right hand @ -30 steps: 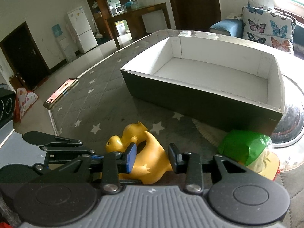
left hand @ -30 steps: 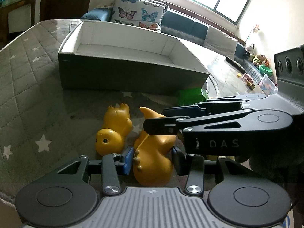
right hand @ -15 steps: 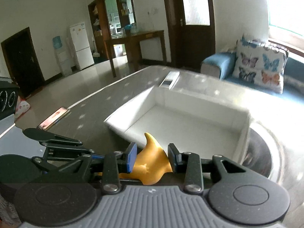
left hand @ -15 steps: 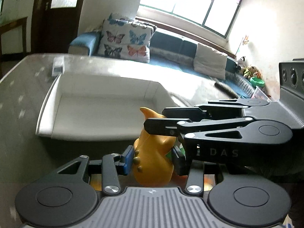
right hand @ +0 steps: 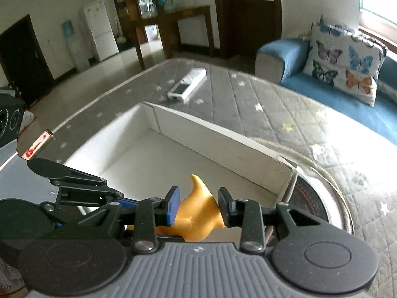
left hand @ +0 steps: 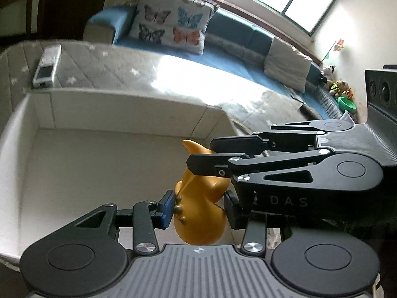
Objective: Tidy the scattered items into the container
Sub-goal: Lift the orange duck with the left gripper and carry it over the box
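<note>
I had one glossy yellow rubber dinosaur toy [left hand: 198, 213] clamped between the two pads of my left gripper [left hand: 198, 209], its blue-faced left pad [left hand: 166, 208] pressed against the toy's studded side. My right gripper [right hand: 198, 209] was clamped on the same toy [right hand: 198, 211], reaching in from three o'clock in the left wrist view and crossing just above my left fingers, so both tools held a single object. The toy's pointed tail [right hand: 197, 181] stuck up at twelve o'clock between the right pads. It hung above the one white-lined rectangular cardboard box [left hand: 124, 114], over the near right part of its floor, and I could not tell whether it touched that floor. Beyond the box's far wall, on the grey star-patterned quilted cover [right hand: 285, 109], lay one white remote control [right hand: 187, 84], at eleven o'clock from the toy. One butterfly-print cushion [right hand: 345, 62] rested on the blue sofa [right hand: 280, 52] at two o'clock. At nine o'clock one phone [right hand: 37, 144] lay at the cover's edge.
</note>
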{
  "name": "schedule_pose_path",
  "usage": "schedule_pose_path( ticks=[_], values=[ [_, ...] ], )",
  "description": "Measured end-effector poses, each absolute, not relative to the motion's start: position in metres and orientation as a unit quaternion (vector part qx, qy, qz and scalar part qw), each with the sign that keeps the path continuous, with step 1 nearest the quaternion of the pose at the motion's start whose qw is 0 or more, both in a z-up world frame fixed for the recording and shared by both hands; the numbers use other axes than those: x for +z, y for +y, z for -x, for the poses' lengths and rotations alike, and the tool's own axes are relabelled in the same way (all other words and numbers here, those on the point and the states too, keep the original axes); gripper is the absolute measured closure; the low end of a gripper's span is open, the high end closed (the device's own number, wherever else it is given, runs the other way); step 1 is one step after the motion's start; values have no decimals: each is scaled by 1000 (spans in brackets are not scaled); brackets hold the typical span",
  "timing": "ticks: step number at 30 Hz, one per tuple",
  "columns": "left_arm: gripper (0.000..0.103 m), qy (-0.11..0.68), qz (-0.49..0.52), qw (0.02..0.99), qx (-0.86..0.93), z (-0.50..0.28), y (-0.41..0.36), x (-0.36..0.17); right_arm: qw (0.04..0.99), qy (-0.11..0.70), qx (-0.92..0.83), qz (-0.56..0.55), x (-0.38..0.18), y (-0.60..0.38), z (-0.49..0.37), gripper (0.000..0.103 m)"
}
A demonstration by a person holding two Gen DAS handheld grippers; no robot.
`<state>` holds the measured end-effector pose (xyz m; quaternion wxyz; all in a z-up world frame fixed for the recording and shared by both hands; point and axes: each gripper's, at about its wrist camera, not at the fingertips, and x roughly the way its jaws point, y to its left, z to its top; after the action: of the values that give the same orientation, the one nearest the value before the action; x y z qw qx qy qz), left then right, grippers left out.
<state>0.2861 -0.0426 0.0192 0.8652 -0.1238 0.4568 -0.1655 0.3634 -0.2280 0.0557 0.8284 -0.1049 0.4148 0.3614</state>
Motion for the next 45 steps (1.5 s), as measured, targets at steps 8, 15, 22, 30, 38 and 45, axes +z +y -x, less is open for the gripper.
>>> schedule_pose_path(
  ticks=[8,15,22,30,38,45],
  values=[
    [57,490,141,846,-155,-306,-49,-2,821,431,362,93,33,-237,-380,68],
    [57,494,141,844,-154,-306,-54,-4,832,422,353,77,37,-249,-379,67],
    [57,489,116,852,-146,-303,-63,8,844,405,348,59,50,-259,-367,59],
    [57,481,68,862,-145,-296,-75,13,849,401,338,58,53,-263,-364,59],
    [58,478,59,864,-146,-294,-71,11,836,421,338,97,39,-249,-370,59],
    [59,468,44,869,-151,-288,-66,15,824,430,340,140,32,-230,-374,59]
  ],
)
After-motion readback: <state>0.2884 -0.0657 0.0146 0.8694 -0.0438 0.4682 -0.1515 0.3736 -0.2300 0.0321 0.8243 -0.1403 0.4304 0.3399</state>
